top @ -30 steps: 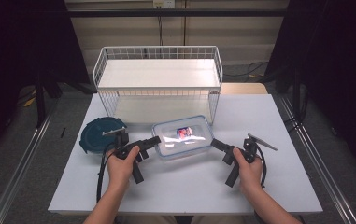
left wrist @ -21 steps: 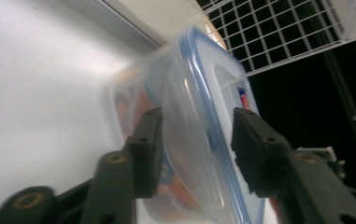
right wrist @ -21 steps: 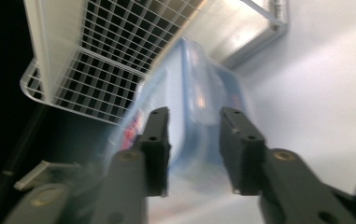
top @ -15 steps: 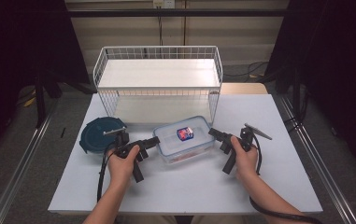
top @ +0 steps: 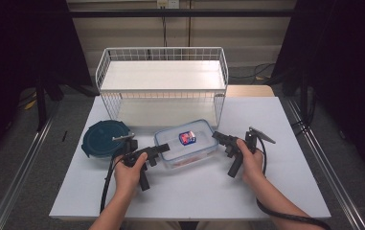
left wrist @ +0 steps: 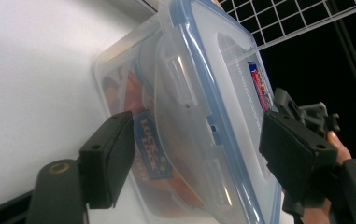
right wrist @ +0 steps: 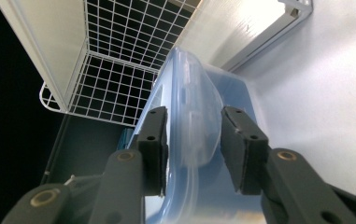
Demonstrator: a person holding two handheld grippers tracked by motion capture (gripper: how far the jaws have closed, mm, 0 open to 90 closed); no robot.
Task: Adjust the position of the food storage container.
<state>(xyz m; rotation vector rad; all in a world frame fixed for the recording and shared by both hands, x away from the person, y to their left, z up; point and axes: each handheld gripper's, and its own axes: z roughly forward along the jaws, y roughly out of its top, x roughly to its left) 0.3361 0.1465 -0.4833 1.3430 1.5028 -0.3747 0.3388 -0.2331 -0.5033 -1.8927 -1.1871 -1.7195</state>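
Here, in the high view, the clear lidded box [top: 186, 143] sits mid-frame on the worktop [top: 276, 124]. In the left gripper view, the left claw [left wrist: 199, 158] gapes open around it. In the right gripper view, the right claw [right wrist: 193, 148] straddles the lid flap [right wrist: 199, 126], not yet clamped; an uneven pull may tip the box.

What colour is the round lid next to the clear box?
Dark teal-blue round lid; the high view shows it best.

A lidded container [top: 186, 143] sits near the middle of the table [top: 276, 120], just in front of a wire rack [top: 163, 79]. A round lid [top: 104, 139] lies to its left. The left gripper [top: 163, 148] is at the container's left end, the right gripper [top: 217, 136] at its right end.
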